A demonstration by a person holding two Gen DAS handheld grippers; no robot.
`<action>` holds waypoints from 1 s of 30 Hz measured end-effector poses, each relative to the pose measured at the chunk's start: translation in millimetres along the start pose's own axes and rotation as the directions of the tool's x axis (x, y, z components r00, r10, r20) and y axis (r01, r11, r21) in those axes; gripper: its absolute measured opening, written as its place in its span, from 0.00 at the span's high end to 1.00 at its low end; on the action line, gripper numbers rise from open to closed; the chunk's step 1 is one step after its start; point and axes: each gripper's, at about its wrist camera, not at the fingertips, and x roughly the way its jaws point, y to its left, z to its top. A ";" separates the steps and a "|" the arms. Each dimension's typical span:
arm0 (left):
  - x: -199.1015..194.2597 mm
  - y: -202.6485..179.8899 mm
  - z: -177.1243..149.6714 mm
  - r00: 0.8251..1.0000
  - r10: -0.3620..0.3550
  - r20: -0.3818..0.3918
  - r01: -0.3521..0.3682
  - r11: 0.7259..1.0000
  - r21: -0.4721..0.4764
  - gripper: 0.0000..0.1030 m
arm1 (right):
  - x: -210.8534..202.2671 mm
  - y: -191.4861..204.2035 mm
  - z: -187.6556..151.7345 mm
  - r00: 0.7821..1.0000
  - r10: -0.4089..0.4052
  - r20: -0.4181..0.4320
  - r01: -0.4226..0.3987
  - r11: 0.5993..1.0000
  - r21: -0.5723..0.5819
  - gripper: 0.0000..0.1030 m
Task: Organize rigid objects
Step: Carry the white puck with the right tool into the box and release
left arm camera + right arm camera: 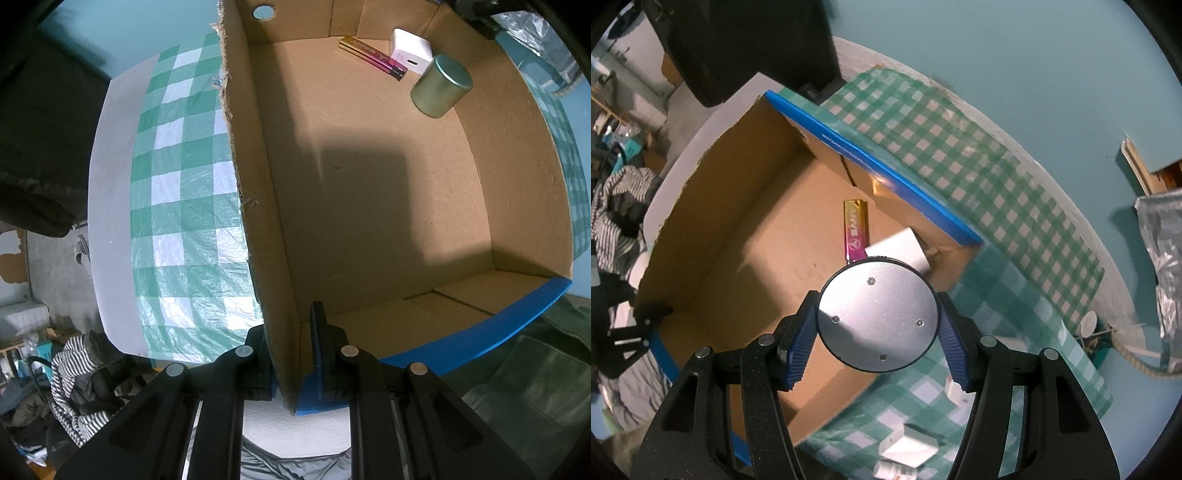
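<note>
In the left wrist view my left gripper [290, 332] is shut on the near wall of an open cardboard box [258, 206]. At the box's far end lie a gold-and-pink lighter [371, 57] and a white charger [410, 51], and a greenish metal can [441, 86] stands beside them. In the right wrist view my right gripper [877, 295] is shut on a round metal tin [879, 317], whose silver face fills the gap between the blue pads. It hangs over the box's [713, 236] corner, close to the lighter [855, 229] and charger [905, 247].
The box sits on a green-and-white checked cloth [979, 177] over a white table [110, 192]. Small white items [908, 446] lie on the cloth near the box. A foil bag [1167, 258] and a cord [1134, 360] sit at the right. Striped clothing [70, 373] lies below the table.
</note>
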 end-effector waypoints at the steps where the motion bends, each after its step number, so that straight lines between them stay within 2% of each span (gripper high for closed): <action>1: 0.1 0.6 0.1 1.000 -0.002 0.000 0.002 1.000 -0.003 0.86 | 3.2 1.2 0.9 1.000 0.001 -0.006 -0.001 1.000 -0.001 0.40; 15: 1.6 3.1 -1.8 1.000 -0.003 0.000 0.003 1.000 0.001 0.86 | 42.0 8.7 9.9 0.997 0.012 -0.076 -0.010 1.000 0.024 0.40; 30: 2.1 3.1 -2.3 1.000 0.001 -0.004 -0.001 1.000 0.006 0.86 | 21.7 6.1 8.5 0.999 0.002 -0.041 -0.001 1.000 0.024 0.34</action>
